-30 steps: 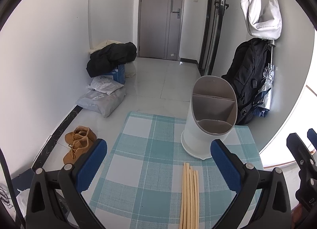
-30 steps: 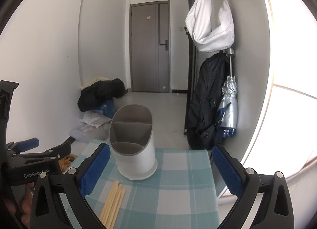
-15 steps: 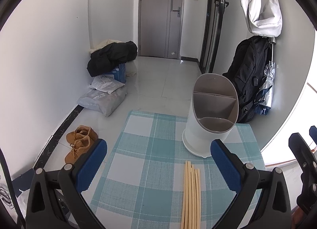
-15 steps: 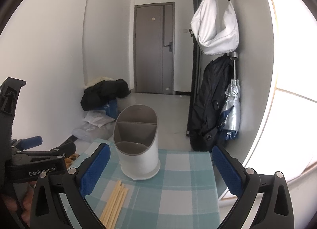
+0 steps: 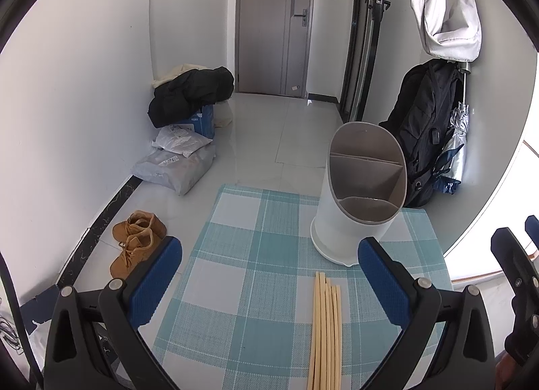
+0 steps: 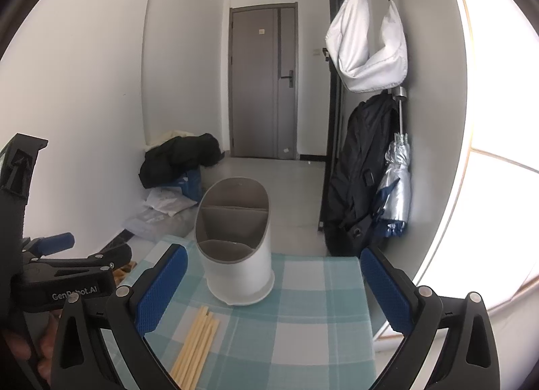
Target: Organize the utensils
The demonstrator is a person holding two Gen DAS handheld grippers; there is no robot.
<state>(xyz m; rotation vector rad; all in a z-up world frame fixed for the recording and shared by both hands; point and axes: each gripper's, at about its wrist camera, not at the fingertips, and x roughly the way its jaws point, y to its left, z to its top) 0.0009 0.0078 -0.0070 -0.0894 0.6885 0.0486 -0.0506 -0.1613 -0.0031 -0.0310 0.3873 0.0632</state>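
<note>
Two hand-held grippers hover above a small table with a teal-and-white checked cloth (image 5: 235, 275), both with jaws spread wide and nothing between them. The left gripper (image 5: 269, 275) hangs over the near half of the cloth; a bundle of pale wooden chopsticks (image 5: 325, 329) lies flat just inside its right finger (image 5: 380, 283), running away from the camera. Directly beyond the sticks' far ends, close to that same finger, stands the white utensil holder (image 5: 353, 221), upright, its sloped grey mouth split into compartments, all seen empty.

In the right wrist view, the right gripper (image 6: 273, 283) frames the same holder (image 6: 235, 255) between its blue pads, nearer the left pad (image 6: 161, 285), with the chopsticks (image 6: 195, 346) lying below and to the left of it. The left gripper's black body (image 6: 60, 275) shows at the left edge.

Beyond the table, left of the left gripper, a pair of tan boots (image 5: 136, 241) sits on the pale tiled floor beside grey parcel bags (image 5: 175, 164) and a heap of dark clothing (image 5: 192, 93). To the right, a black backpack (image 5: 427, 133) and a white bag (image 5: 448, 16) hang on the wall; a grey door (image 5: 273, 22) closes the hallway.
</note>
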